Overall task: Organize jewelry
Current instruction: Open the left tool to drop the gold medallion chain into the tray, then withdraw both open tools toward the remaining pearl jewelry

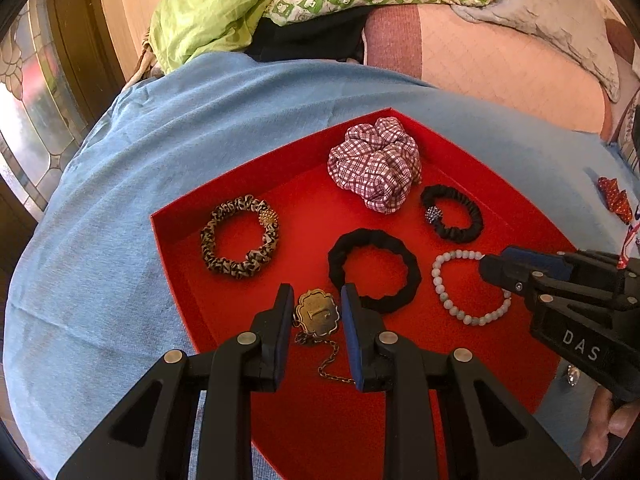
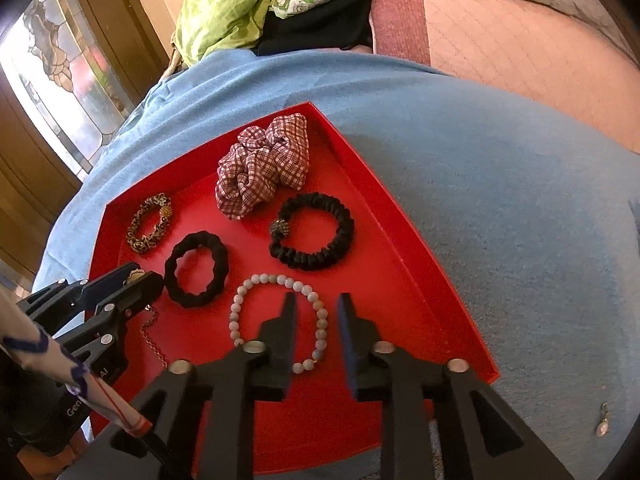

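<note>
A red tray (image 1: 176,240) (image 2: 420,264) lies on a blue cloth. In it are a plaid scrunchie (image 1: 376,164) (image 2: 262,164), a leopard scrunchie (image 1: 240,236) (image 2: 150,222), a plain black scrunchie (image 1: 374,270) (image 2: 196,269), a black scrunchie with a bead (image 1: 452,212) (image 2: 312,230), a pale bead bracelet (image 1: 468,286) (image 2: 276,320) and a gold pendant on a chain (image 1: 318,314). My left gripper (image 1: 316,300) (image 2: 136,276) is open, its fingers either side of the pendant. My right gripper (image 2: 318,308) (image 1: 490,264) is open above the bead bracelet.
A small earring (image 2: 602,424) (image 1: 572,374) lies on the blue cloth (image 1: 100,280) right of the tray. A red bow (image 1: 616,198) sits at the far right. A green quilt (image 1: 224,4) and a pink bed lie behind. A stained-glass door is to the left.
</note>
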Demonstrator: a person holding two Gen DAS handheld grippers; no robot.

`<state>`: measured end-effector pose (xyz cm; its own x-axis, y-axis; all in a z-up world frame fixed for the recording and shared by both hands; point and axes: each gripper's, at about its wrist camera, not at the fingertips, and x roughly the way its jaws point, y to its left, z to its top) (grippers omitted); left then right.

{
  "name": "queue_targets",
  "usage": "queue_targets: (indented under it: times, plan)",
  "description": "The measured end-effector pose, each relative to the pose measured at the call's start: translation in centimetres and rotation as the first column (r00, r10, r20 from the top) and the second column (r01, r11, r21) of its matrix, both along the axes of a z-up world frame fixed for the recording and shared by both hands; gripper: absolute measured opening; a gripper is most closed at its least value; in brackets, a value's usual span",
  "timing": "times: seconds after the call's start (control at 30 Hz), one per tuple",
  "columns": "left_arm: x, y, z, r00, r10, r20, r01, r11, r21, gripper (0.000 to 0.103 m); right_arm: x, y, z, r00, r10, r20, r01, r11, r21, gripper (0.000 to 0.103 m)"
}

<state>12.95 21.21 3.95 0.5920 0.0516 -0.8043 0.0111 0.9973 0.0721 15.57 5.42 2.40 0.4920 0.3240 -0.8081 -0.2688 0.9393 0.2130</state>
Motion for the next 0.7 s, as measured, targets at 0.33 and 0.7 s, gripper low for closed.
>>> queue_targets:
  times: [0.33,0.7]
  plan:
    - [-0.3,0.2,0.8,0.999,0.023,0.037,-0.023,1.000,0.001,0.048,-0.4,-0.4,1.6,0.999,0.039,0.023,-0.039,0.999,-0.028,0.029]
    - [-1.7,-1.0,3.4,0.990,0.042,0.136,-0.045,0.999,0.014,0.074,-3.9,-5.4,6.4,0.992,0.038,0.123,-0.037,0.999,-0.015,0.032]
